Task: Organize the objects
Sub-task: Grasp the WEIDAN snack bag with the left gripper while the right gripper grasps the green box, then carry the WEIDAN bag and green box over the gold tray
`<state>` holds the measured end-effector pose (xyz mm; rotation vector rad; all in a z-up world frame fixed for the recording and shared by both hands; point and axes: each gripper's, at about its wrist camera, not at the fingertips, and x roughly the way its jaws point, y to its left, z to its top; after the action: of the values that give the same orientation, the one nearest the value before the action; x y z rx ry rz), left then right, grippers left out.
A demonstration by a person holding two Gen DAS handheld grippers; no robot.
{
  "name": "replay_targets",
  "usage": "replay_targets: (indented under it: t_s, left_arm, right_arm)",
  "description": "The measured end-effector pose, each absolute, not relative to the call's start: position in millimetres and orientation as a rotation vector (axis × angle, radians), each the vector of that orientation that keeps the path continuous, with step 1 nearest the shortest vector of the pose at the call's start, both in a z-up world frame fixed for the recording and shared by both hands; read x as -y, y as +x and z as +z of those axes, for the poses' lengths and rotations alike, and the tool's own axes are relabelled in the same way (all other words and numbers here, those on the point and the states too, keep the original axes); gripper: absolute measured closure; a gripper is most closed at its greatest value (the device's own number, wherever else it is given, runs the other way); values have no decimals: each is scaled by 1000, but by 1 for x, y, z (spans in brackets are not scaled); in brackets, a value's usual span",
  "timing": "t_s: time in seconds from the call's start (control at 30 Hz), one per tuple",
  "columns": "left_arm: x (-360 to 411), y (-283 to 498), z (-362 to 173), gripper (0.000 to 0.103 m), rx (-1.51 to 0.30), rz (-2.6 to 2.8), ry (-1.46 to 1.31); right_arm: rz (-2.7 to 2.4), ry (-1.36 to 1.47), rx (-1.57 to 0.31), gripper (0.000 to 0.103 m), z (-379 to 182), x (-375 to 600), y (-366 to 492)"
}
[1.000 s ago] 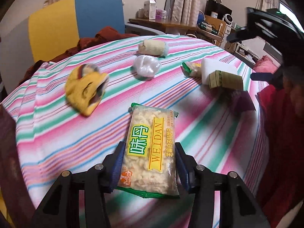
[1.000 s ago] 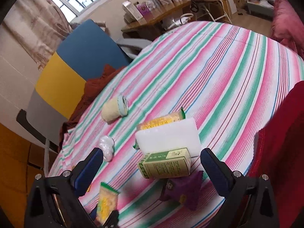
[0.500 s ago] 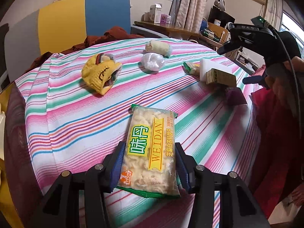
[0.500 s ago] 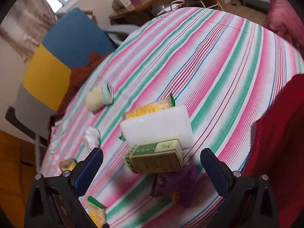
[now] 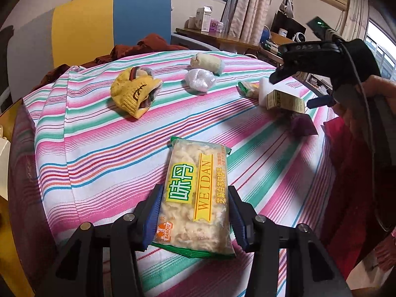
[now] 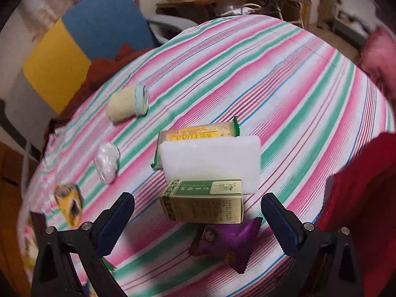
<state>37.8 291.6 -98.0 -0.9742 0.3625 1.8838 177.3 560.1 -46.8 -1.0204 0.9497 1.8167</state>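
Observation:
My left gripper [image 5: 195, 212] is shut on a clear Weidan snack packet [image 5: 195, 185], both blue pads pressing its long sides above the striped tablecloth [image 5: 99, 148]. My right gripper [image 6: 197, 198] is open wide and hovers over a green box [image 6: 203, 200] that leans on a white block [image 6: 210, 158]. A second Weidan packet [image 6: 198, 133] lies behind the block, and a purple sachet [image 6: 227, 240] lies in front of the box. In the left wrist view the right gripper [image 5: 293, 90] hangs at the right, above the same green box [image 5: 284, 100].
A yellow sock bundle [image 5: 135, 89], a white plastic wad [image 5: 199, 80] and a cream rolled sock [image 5: 205, 61] lie farther back. A blue and yellow chair [image 5: 111, 22] with a rust cloth [image 5: 138, 48] stands behind. A red garment [image 6: 358, 185] borders the table's right edge.
The right gripper has sunk closer to the green box and rolled a little. The left gripper has drawn back with the packet, so more of the table shows.

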Motion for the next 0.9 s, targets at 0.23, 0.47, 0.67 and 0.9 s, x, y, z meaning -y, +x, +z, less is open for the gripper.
replay_targets:
  t_s: [0.23,0.47,0.67,0.9]
  left_arm:
    - [-290,39,-98,53,-373,1888,-964]
    - [-291,41,-97,53,-412,1887,-948]
    - [-287,44,-80,53,-395,1890,-940]
    - [-260,50,-37,53,-296,1944,-887]
  right_arm:
    - [1777,-1162,-775,19,-56,-556,154]
    - [1801,-1189,-745,30,-55,-552,153]
    - [2005,-1058,-785,30,-35,-541,159]
    - [2096,-1002,-797,30,-29,-535,154]
